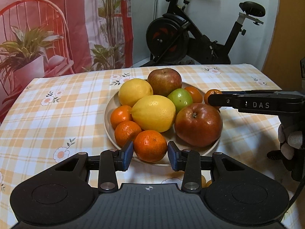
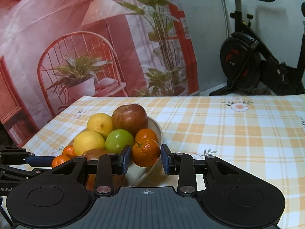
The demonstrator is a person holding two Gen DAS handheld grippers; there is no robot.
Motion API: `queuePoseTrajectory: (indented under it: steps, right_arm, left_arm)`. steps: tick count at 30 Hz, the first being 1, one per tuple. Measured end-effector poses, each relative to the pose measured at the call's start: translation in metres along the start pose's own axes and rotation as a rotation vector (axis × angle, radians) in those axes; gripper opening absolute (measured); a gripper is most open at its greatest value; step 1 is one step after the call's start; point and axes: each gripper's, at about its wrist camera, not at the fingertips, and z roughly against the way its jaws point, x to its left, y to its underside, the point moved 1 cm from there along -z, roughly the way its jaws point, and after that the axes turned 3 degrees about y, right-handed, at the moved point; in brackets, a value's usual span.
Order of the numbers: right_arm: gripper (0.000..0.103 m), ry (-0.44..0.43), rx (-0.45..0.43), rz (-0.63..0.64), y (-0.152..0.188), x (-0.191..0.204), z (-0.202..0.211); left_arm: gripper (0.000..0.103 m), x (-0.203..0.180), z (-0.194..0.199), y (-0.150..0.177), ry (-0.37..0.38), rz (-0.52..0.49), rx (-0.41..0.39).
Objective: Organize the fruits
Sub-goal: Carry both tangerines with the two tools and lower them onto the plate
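Mandarin point(image 1: 150, 146) sits between left gripper point(image 1: 150, 155) blue pads, jaws narrow, pressed on both sides, at 6 o'clock rim of plate point(image 1: 107, 122). Right gripper point(image 2: 145, 159) jaws narrow, squeezing second mandarin point(image 2: 145, 152) at plate's 3 o'clock edge. Lemons point(image 1: 153, 112), red apples point(image 1: 198, 124), green fruit point(image 1: 180, 98) piled mid-plate. Checked tablecloth point(image 1: 57, 114) beneath.
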Motion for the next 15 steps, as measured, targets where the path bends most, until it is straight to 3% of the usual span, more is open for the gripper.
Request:
queuePoseTrajectory:
  steps: [15]
  right_arm:
    - [0.034, -0.012, 0.022, 0.014, -0.0021, 0.0048, -0.0077]
  left_arm:
    - [0.042, 0.0012, -0.0012, -0.0014, -0.009, 0.01, 0.009]
